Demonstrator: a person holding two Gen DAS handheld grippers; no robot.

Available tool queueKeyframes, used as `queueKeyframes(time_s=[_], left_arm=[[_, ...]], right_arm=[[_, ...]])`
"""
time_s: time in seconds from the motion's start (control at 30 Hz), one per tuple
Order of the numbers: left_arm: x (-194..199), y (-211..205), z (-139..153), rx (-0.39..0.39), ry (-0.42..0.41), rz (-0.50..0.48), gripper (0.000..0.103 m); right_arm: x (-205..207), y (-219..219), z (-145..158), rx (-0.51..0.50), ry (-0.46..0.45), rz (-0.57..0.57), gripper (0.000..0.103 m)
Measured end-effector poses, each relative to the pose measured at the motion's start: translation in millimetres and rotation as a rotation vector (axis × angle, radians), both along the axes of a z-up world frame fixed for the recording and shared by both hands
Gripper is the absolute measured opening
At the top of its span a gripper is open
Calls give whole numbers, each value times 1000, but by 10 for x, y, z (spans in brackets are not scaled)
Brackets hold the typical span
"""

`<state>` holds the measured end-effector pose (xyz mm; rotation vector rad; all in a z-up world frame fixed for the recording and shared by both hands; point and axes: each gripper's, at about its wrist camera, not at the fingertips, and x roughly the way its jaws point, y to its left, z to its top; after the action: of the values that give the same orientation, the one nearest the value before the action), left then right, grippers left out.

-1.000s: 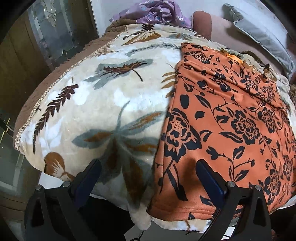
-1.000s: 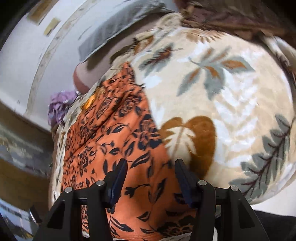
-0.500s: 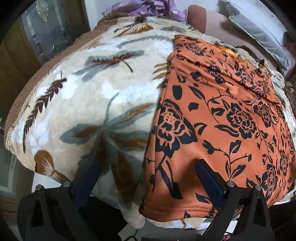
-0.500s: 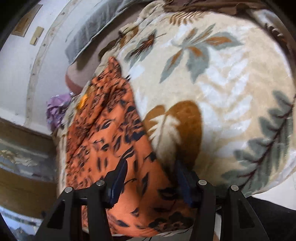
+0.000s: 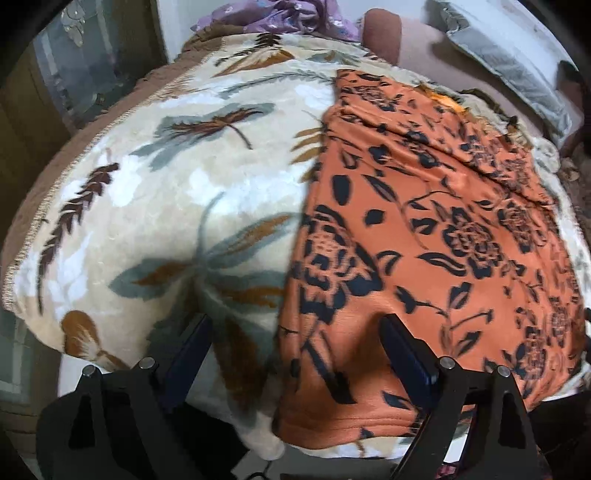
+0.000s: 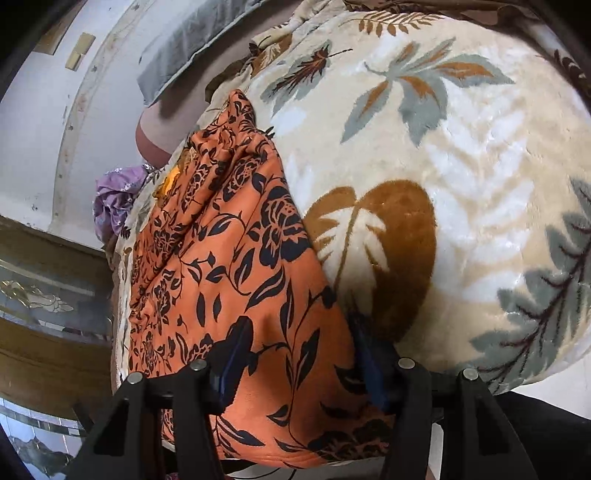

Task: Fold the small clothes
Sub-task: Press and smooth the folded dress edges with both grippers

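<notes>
An orange garment with a black flower print (image 5: 424,229) lies spread flat on a cream leaf-patterned blanket (image 5: 177,206). My left gripper (image 5: 295,325) points down over the garment's near left corner. Its jaws are closing, still wide apart, with the garment's edge and some blanket between them and neither pad pressing. In the right wrist view the same garment (image 6: 229,266) runs away to the upper left. My right gripper (image 6: 299,325) stands open astride its near right edge, the right finger over the blanket (image 6: 461,155).
A crumpled purple cloth (image 5: 288,14) lies at the blanket's far end, with a grey pillow (image 5: 506,62) and a brownish cushion (image 5: 382,37) beyond it. Glass-fronted wooden furniture (image 6: 48,302) stands close beside the bed. The blanket's near edge drops off just below both grippers.
Both grippers have tipped down closer to the near hem. The left jaws have narrowed slightly. In the right view the garment's right edge now lies by the right finger.
</notes>
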<state>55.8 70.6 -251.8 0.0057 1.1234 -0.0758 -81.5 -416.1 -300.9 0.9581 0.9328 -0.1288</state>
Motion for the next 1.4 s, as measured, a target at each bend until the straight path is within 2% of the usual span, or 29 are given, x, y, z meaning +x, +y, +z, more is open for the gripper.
queueKeyframes(time_s=[0.07,0.13,0.2,0.37,0.43,0.57,0.6,0.63,0.7,0.77,0.8,0.87,0.93,1.07,1.1,1.13,1.2,1.27,1.4], left_arm=[[-17,-32,5,-14,-7,-22,88],[-24,-73,-3,-15,1,-46,56],[-14,-103,-17,12,5,-51,50],[2,-56,15,-11,3,-35,49],[8,-45,17,-22,4,-31,55],[-1,-72,12,-19,-6,-42,56],[-10,-85,19,-19,-11,-48,52],[-22,-89,28,-15,-19,-54,44],[-29,-93,33,0,-29,-63,36],[-22,-81,39,-8,-30,-75,35],[-15,-79,46,-19,-28,-80,35],[13,-92,55,-38,-18,-87,41],[32,-127,52,-34,-16,-91,57],[24,-181,18,-17,-25,-119,57],[18,-180,14,-22,-27,-124,48],[12,-178,10,-31,-26,-132,33],[12,-180,4,-35,-20,-143,24],[14,-163,17,-43,-24,-148,19],[44,-109,27,-86,-11,-132,19]], right_arm=[[-2,-4,-8,9,-4,-6,59],[1,-6,-8,10,-4,-7,59],[2,-5,-11,7,-2,-6,59],[1,1,-6,6,-4,-6,59],[-5,7,6,5,-8,-7,59],[13,93,52,-5,-34,54,60],[23,126,67,-9,-41,75,60],[32,170,94,-33,-45,95,59],[33,215,131,-97,-32,106,49],[35,234,120,-134,-9,111,40],[44,235,100,-134,2,112,40],[47,203,79,-117,6,108,40],[48,172,72,-94,3,99,40],[48,168,59,-79,2,97,42],[44,177,62,-86,2,100,42],[43,180,62,-91,2,102,42],[45,167,58,-86,5,98,42],[48,169,56,-77,7,91,42],[54,186,61,-85,8,95,42]])
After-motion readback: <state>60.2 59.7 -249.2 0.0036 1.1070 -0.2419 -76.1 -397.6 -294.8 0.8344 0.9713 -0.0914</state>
